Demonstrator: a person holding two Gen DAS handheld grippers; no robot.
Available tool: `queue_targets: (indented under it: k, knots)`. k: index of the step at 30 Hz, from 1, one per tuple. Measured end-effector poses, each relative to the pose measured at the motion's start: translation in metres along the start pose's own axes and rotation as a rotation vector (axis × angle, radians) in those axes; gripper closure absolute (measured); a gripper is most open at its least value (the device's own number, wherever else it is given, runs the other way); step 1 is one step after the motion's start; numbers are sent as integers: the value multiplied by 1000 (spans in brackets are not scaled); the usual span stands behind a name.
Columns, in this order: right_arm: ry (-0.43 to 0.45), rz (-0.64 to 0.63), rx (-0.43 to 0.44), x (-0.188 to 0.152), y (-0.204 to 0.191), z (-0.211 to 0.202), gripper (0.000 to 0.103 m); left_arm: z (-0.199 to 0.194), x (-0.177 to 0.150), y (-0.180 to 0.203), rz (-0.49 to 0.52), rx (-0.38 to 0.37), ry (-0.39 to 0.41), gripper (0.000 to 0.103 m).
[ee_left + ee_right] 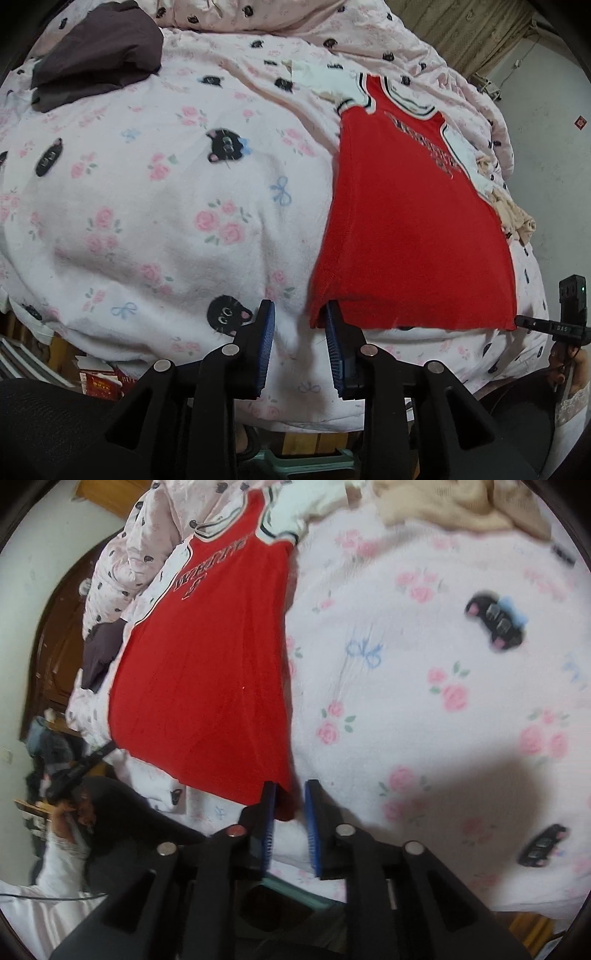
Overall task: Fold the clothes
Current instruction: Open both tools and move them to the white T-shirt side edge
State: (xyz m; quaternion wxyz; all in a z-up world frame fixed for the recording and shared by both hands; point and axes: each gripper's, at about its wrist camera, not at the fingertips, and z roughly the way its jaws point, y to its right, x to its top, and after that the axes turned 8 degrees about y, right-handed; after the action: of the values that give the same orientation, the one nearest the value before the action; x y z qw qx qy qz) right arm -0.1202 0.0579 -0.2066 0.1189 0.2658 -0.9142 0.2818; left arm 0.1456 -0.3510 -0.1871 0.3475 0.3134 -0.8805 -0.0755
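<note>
Garment: red basketball jersey [413,221] lies flat on the pink cat-print blanket [155,206], face up, collar at the far end, hem at the blanket's near edge.
Long axis: runs from hem to collar, straight away from both grippers.
Left gripper [300,317]: jaws spread; its right finger reaches into or under the jersey's near-left hem corner, its left finger rests on bare blanket just beside that corner. Nothing is pinched.
Right gripper [290,799]: jaws spread, straddling the jersey's near-right hem corner; red cloth sits between the pads without being clamped.
Nearer hand: neither; each gripper stands at its own hem corner, the jersey's width between them.
Controlling relation: the whole body of the jersey extends forward of both grippers, so a hem-to-collar fold would travel along the long axis, away from the person.
Stage: judged, hem corners are lined up for a grasp; whether folds have been made underneath cannot be told.
Other items: dark brown garment [96,55] lies far left of the jersey; beige cloth [513,214] lies crumpled beside its right edge.
</note>
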Motion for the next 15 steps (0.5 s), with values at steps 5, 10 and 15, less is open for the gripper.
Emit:
queue_targets:
  k: [5, 10, 15]
  knots:
    - [89, -118, -87, 8, -25, -23, 51, -22, 27, 11, 52, -10, 98, 78]
    - [129, -262, -106, 40, -74, -21, 51, -18, 79, 32, 86, -68, 205, 70]
    - [169, -406, -125, 71, -124, -19, 51, 21, 134, 42, 88, -103, 236, 70]
